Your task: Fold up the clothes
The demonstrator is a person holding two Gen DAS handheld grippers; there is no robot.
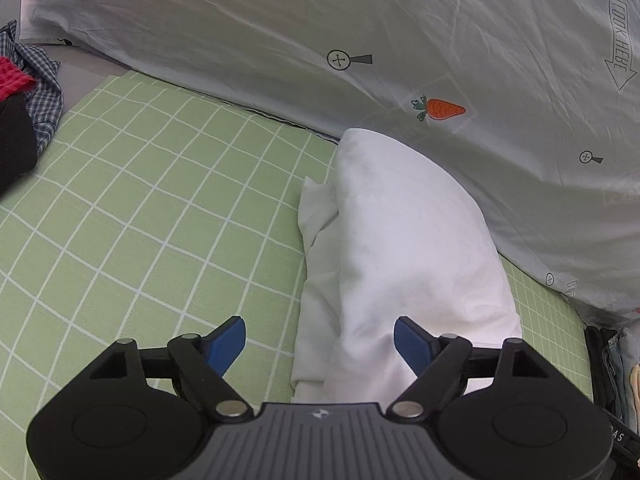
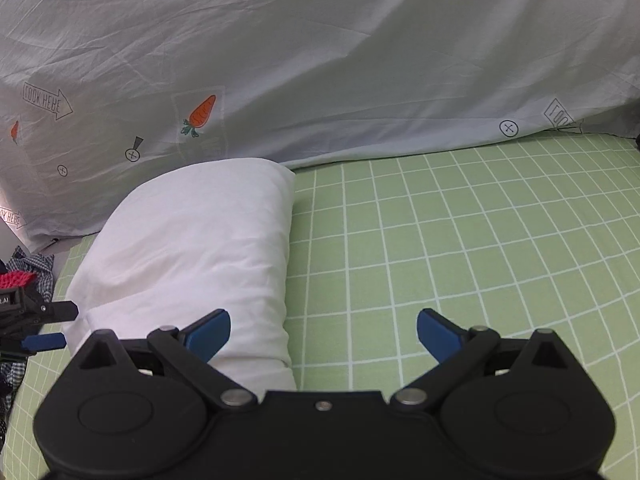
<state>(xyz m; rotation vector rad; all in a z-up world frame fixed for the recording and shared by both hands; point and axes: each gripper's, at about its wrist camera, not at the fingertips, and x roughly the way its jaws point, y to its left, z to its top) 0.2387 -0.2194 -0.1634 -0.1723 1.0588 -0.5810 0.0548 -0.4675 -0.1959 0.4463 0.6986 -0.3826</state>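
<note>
Currently the folded white cotton garment (image 1: 404, 256) is lying on the green bedsheet with white grid lines (image 1: 160, 200), its far end touching the pale grey quilt printed with carrots and arrows (image 1: 360, 40) at 12 o'clock. The left gripper (image 1: 320, 346) is hovering at the bundle's near end — jaws spread wide, holding nothing, the blue pad at 3 o'clock lying over the white cloth. In the right wrist view the right gripper (image 2: 324, 338) is also standing wide open and empty, the garment (image 2: 200, 240) sitting toward 10 o'clock, its pad at 9 o'clock overlapping the bundle's edge. A heap of checked, red and black clothes (image 1: 28, 96) is sitting at 10 o'clock in the left view — well apart from the bundle.
</note>
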